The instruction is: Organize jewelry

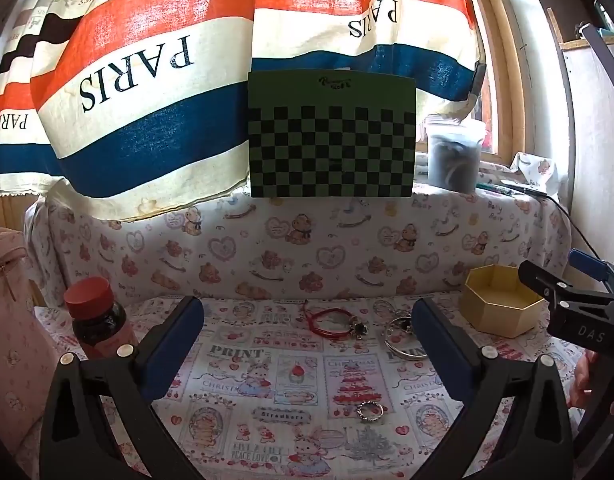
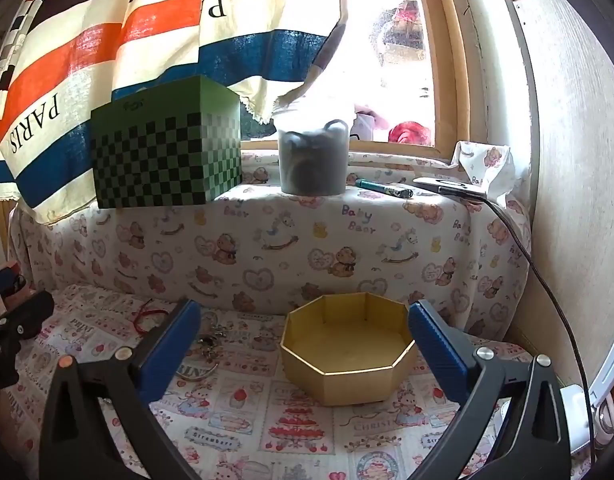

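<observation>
A gold octagonal box [image 2: 349, 354] stands open and empty on the printed cloth; it also shows at the right of the left wrist view [image 1: 501, 306]. A red cord bracelet [image 1: 331, 322] with dark charms, a silver bangle with a keyring [image 1: 401, 338] and a small beaded ring [image 1: 370, 411] lie on the cloth. My left gripper [image 1: 307, 344] is open and empty, above the cloth in front of the bracelet. My right gripper [image 2: 305, 344] is open and empty, its fingers either side of the gold box. The bangle [image 2: 201, 370] is partly hidden behind the right gripper's left finger.
A red-capped dark bottle [image 1: 97, 320] stands at the left by a pink bag [image 1: 7, 320]. A green checkered box [image 1: 333, 136], a grey tub [image 1: 453, 156], a pen [image 2: 383, 188] and a phone with cable [image 2: 451, 188] sit on the raised ledge behind.
</observation>
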`<action>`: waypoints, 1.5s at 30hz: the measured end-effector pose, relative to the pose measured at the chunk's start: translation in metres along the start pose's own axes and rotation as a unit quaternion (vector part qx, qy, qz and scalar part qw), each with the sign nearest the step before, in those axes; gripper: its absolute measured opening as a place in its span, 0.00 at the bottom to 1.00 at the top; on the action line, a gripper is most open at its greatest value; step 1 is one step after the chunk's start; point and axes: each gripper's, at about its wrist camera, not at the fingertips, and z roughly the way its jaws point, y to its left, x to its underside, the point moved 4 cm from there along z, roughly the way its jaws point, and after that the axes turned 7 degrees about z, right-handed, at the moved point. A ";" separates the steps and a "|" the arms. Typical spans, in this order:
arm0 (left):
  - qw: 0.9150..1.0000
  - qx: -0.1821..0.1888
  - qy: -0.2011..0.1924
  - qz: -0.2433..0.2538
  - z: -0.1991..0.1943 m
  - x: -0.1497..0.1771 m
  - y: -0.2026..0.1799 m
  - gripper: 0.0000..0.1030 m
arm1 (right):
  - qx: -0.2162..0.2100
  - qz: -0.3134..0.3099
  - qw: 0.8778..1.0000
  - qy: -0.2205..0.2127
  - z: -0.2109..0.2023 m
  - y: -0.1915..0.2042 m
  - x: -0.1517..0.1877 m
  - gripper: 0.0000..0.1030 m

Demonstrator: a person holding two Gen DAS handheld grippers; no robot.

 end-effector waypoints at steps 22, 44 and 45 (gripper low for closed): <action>1.000 -0.018 -0.006 0.011 -0.003 -0.002 -0.001 1.00 | -0.007 -0.001 1.000 -0.006 -0.006 0.005 0.002 1.00; 0.999 -0.033 -0.003 0.002 0.003 -0.001 0.005 1.00 | 0.031 0.015 0.999 -0.005 0.001 -0.012 -0.002 1.00; 0.999 -0.032 -0.005 0.003 0.002 -0.002 0.005 1.00 | 0.031 0.015 0.999 -0.003 0.002 -0.012 -0.001 1.00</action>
